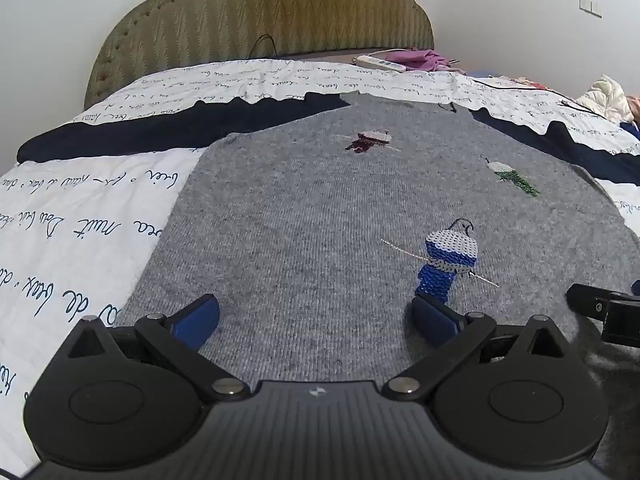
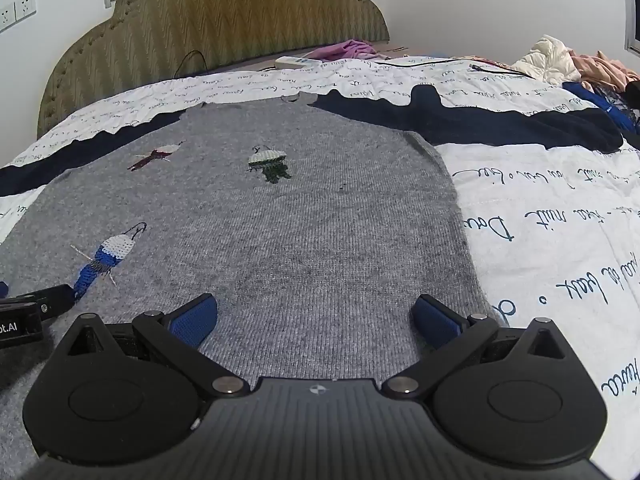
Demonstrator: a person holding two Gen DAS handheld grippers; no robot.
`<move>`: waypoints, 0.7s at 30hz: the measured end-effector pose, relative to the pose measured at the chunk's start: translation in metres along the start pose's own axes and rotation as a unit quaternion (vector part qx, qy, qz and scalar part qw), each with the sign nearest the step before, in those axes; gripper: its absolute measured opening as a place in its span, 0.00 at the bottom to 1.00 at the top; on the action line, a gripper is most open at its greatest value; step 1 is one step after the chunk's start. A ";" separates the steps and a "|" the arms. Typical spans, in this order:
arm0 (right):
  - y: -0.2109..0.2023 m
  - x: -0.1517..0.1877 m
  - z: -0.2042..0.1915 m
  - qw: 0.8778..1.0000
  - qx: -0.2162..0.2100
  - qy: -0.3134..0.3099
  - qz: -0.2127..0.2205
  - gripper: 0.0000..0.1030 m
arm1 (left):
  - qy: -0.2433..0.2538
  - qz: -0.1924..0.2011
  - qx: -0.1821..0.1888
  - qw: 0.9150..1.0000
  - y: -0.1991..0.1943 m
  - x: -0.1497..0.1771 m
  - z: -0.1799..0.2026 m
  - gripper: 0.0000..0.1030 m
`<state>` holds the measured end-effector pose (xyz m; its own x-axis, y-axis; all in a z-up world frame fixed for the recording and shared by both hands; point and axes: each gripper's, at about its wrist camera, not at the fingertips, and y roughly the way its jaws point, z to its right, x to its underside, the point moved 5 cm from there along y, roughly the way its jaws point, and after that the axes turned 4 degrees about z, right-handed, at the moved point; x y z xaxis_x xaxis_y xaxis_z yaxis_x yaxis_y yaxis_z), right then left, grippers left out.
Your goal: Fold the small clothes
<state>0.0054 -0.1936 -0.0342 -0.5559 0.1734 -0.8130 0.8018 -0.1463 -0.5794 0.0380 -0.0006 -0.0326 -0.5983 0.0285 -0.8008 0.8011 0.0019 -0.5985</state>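
I see the grey ribbed-knit sweater [image 1: 320,216] lying flat on the bed [image 1: 80,216], with sequinned birds sewn on its front. Both my left gripper [image 1: 316,316] and right gripper [image 2: 316,316] have their fingers spread apart above its near hem, holding nothing. Printed quilt lies bare past the sweater's straight side edges.

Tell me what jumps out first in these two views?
The grey sweater lies flat across the middle of the bed, its sequinned blue bird nearest the left gripper. Both the left and the right gripper hover open over its near hem.
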 end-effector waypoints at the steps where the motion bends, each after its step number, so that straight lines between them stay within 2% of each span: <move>1: 0.000 0.000 0.000 1.000 0.000 0.000 0.000 1.00 | 0.001 0.000 0.000 1.000 0.000 0.000 0.000 1.00; 21: 0.000 0.000 0.001 1.000 0.001 -0.001 -0.001 1.00 | -0.004 0.003 0.002 1.000 -0.001 0.000 0.000 1.00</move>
<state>0.0053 -0.1943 -0.0346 -0.5578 0.1723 -0.8119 0.8003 -0.1474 -0.5812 0.0371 -0.0006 -0.0314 -0.5928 0.0197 -0.8051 0.8052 -0.0031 -0.5930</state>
